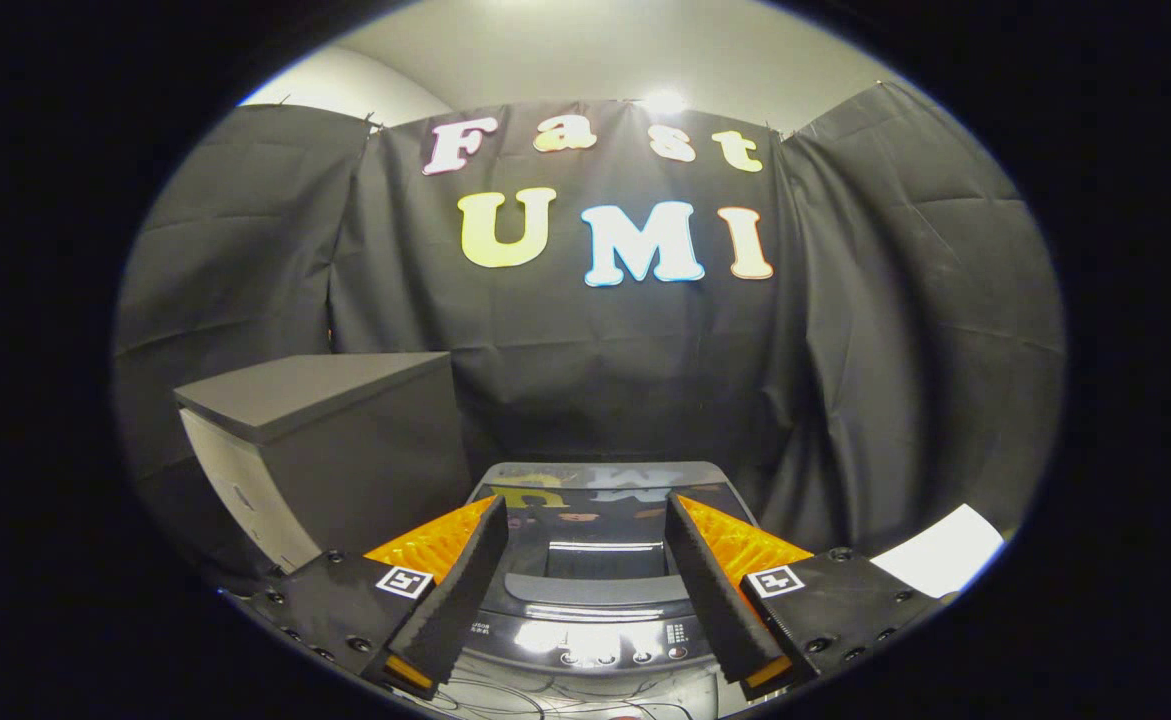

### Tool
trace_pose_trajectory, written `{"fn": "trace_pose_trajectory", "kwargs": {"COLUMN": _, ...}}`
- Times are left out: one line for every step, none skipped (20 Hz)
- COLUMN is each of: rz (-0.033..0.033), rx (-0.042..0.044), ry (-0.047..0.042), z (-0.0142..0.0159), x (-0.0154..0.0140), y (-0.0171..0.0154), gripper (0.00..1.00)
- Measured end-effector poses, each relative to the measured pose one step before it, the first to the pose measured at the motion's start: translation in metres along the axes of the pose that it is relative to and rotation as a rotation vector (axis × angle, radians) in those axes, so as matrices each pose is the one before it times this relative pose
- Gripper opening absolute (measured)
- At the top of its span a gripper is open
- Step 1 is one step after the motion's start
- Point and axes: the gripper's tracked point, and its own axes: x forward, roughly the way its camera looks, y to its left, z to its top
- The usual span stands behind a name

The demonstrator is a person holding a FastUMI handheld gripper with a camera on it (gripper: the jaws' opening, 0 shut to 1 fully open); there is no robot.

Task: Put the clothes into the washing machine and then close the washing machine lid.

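Gripper view | gripper (585, 560) released, fingers spread wide, nothing between them | washing machine (595, 590) at 12 o'clock just ahead, glossy lid (585, 505) lying flat, control panel (585, 635) nearest fingers | grey box (325, 440) at 10 o'clock beside machine

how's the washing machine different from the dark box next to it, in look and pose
The washing machine sits low, just ahead of and between the open gripper's fingers; the dark box stands taller beside it. The machine's top is glossy, with buttons; the box's is matt and plain. Both stand before the black cloth.
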Motion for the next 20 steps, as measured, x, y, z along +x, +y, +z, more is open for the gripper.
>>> {"fn": "trace_pose_trajectory", "kwargs": {"rz": 0.00869, "rx": -0.00686, "ry": -0.02625, "z": 0.00594, "x": -0.01302, "y": -0.00216, "gripper": 0.98}}
{"fn": "trace_pose_trajectory", "kwargs": {"rz": 0.00173, "rx": -0.00973, "ry": -0.0311, "z": 0.00446, "x": -0.01336, "y": -0.00177, "gripper": 0.98}}
{"fn": "trace_pose_trajectory", "kwargs": {"rz": 0.01022, "rx": -0.01585, "ry": -0.03656, "z": 0.00692, "x": -0.01289, "y": -0.0014, "gripper": 0.98}}
{"fn": "trace_pose_trajectory", "kwargs": {"rz": 0.0072, "rx": -0.01122, "ry": -0.01538, "z": 0.00079, "x": -0.0116, "y": -0.00056, "gripper": 0.98}}
{"fn": "trace_pose_trajectory", "kwargs": {"rz": 0.00819, "rx": -0.00602, "ry": 0.00162, "z": -0.00471, "x": -0.01067, "y": -0.00105, "gripper": 0.98}}
{"fn": "trace_pose_trajectory", "kwargs": {"rz": 0.00243, "rx": 0.00468, "ry": -0.00292, "z": -0.00072, "x": -0.01304, "y": -0.00149, "gripper": 0.98}}
{"fn": "trace_pose_trajectory", "kwargs": {"rz": 0.0102, "rx": 0.01436, "ry": -0.01488, "z": 0.00625, "x": -0.01468, "y": 0.00031, "gripper": 0.98}}
{"fn": "trace_pose_trajectory", "kwargs": {"rz": 0.00576, "rx": 0.01398, "ry": -0.01267, "z": 0.004, "x": -0.01326, "y": 0.00022, "gripper": 0.98}}
{"fn": "trace_pose_trajectory", "kwargs": {"rz": 0.00504, "rx": 0.0098, "ry": -0.01066, "z": 0.00236, "x": -0.01411, "y": -0.0015, "gripper": 0.98}}
{"fn": "trace_pose_trajectory", "kwargs": {"rz": 0.00364, "rx": 0.00247, "ry": -0.01333, "z": 0.0038, "x": -0.01217, "y": -0.00123, "gripper": 0.98}}
{"fn": "trace_pose_trajectory", "kwargs": {"rz": 0.00707, "rx": 0.00029, "ry": -0.01334, "z": 0.00367, "x": -0.01203, "y": -0.00149, "gripper": 0.98}}
{"fn": "trace_pose_trajectory", "kwargs": {"rz": 0.00881, "rx": -0.00464, "ry": -0.00991, "z": 0.00196, "x": -0.00998, "y": 0.0005, "gripper": 0.98}}
{"fn": "trace_pose_trajectory", "kwargs": {"rz": 0.00388, "rx": -0.0064, "ry": -0.00447, "z": -0.00046, "x": -0.00943, "y": -0.00153, "gripper": 0.98}}
{"fn": "trace_pose_trajectory", "kwargs": {"rz": 0.00818, "rx": -0.00233, "ry": -0.01007, "z": 0.00135, "x": -0.00756, "y": -0.00085, "gripper": 0.98}}
{"fn": "trace_pose_trajectory", "kwargs": {"rz": 0.00688, "rx": -0.00129, "ry": -0.01003, "z": 0.00234, "x": -0.00809, "y": 0.00165, "gripper": 0.98}}
{"fn": "trace_pose_trajectory", "kwargs": {"rz": 0.00052, "rx": -0.00263, "ry": -0.00882, "z": 0.00068, "x": -0.00633, "y": -0.00082, "gripper": 0.98}}
{"fn": "trace_pose_trajectory", "kwargs": {"rz": 0.01216, "rx": -0.00289, "ry": -0.00641, "z": 0.00031, "x": -0.00672, "y": 0.00288, "gripper": 0.98}}
{"fn": "trace_pose_trajectory", "kwargs": {"rz": 0.00599, "rx": -0.01076, "ry": 0.0052, "z": -0.00324, "x": -0.00415, "y": 0.00218, "gripper": 0.98}}
{"fn": "trace_pose_trajectory", "kwargs": {"rz": 0.00873, "rx": -0.01234, "ry": -0.00002, "z": -0.00404, "x": -0.00431, "y": -0.00045, "gripper": 0.98}}
{"fn": "trace_pose_trajectory", "kwargs": {"rz": 0.00433, "rx": -0.00565, "ry": 0.00083, "z": -0.00229, "x": -0.00249, "y": 0.00082, "gripper": 0.98}}
